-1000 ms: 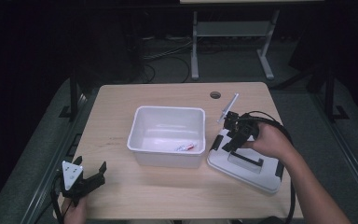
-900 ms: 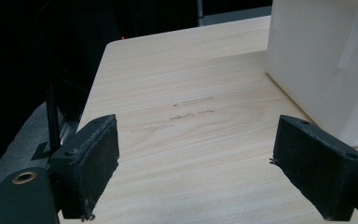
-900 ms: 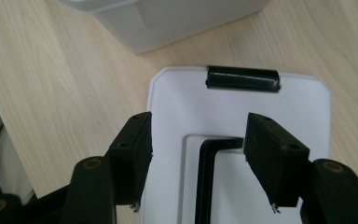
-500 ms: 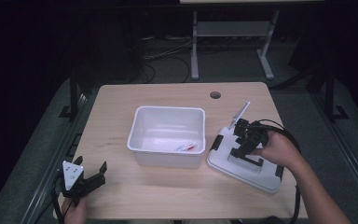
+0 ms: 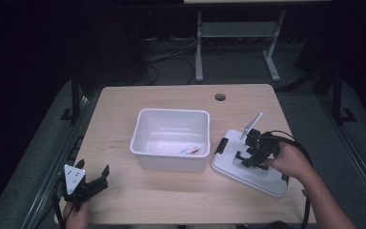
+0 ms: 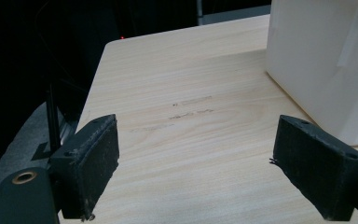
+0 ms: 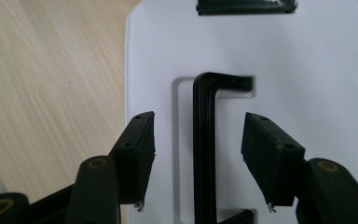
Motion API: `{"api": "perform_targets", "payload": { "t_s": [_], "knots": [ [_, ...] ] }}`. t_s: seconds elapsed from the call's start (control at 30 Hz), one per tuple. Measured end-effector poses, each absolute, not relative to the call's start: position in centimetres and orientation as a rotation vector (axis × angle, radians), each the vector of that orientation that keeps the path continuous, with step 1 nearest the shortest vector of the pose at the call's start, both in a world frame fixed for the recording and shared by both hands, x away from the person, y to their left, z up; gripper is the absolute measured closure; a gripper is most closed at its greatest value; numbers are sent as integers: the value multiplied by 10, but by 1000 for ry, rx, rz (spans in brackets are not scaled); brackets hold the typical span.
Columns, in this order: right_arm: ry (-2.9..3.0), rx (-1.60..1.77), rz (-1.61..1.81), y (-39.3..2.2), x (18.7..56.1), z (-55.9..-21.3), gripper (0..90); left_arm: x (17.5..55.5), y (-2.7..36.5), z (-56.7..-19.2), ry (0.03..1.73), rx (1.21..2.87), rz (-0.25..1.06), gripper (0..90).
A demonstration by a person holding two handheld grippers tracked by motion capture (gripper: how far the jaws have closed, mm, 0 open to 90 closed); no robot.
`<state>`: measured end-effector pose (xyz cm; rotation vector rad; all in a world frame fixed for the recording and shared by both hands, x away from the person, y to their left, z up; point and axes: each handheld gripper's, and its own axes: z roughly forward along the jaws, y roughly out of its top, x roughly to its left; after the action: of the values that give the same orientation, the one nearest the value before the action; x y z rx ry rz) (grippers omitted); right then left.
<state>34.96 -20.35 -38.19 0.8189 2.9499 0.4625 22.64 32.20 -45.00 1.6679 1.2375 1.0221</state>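
At the near left corner of the wooden table point(image 5: 124, 114), left gripper point(image 5: 91, 183) held low in a hand point(image 5: 76, 217), jaws spread wide and gripping nothing, bare wood between them in the left gripper view and the white wall of the bin point(image 6: 324, 65) just ahead to the right. Farther in on the right, right gripper point(image 5: 248, 153) in the other hand point(image 5: 290, 161), poised over a white lid point(image 5: 248, 167) lying flat on the table just beside the bin. Seen along the right gripper point(image 7: 198, 142), jaws parted and straddling the lid's black handle point(image 7: 205, 140), a gap showing on each side, pads not touching it. Black latch point(image 7: 244, 7) at the lid's far edge in that view. A slim white piece point(image 5: 251, 125) rising at a tilt above the right gripper; what it belongs to, impossible to tell. At the table's middle, open white bin point(image 5: 171, 138) with a small red and white marker point(image 5: 189, 150) lying on its floor near the front wall. Beyond, a round hole point(image 5: 220, 97) in the tabletop near the far edge, then a dark floor with cables point(image 5: 171, 57) and a grey stand point(image 5: 236, 43).
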Motion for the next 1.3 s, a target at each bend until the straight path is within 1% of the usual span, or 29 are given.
{"api": "perform_targets", "payload": {
  "t_s": [0.33, 0.6, 0.67, 0.7, 0.77, 1.3],
  "knots": [
    [2945, 830, 453, -209, 348, -395, 496, 226, 322, -450, 1240, 1663, 1021, 135],
    [2939, 836, 439, -212, 350, -402, 596, 226, 323, -450, 1240, 1663, 1022, 136],
    [2936, 839, 434, -213, 350, -402, 607, 226, 323, -450, 1240, 1663, 1022, 135],
    [2936, 839, 434, -213, 350, -402, 607, 226, 323, -450, 1240, 1664, 1022, 135],
    [2931, 842, 434, -214, 350, -402, 636, 226, 323, -450, 1240, 1664, 1022, 135],
    [2901, 847, 439, -222, 353, -391, 703, 227, 323, -450, 1239, 1664, 1022, 135]
  ]
}}
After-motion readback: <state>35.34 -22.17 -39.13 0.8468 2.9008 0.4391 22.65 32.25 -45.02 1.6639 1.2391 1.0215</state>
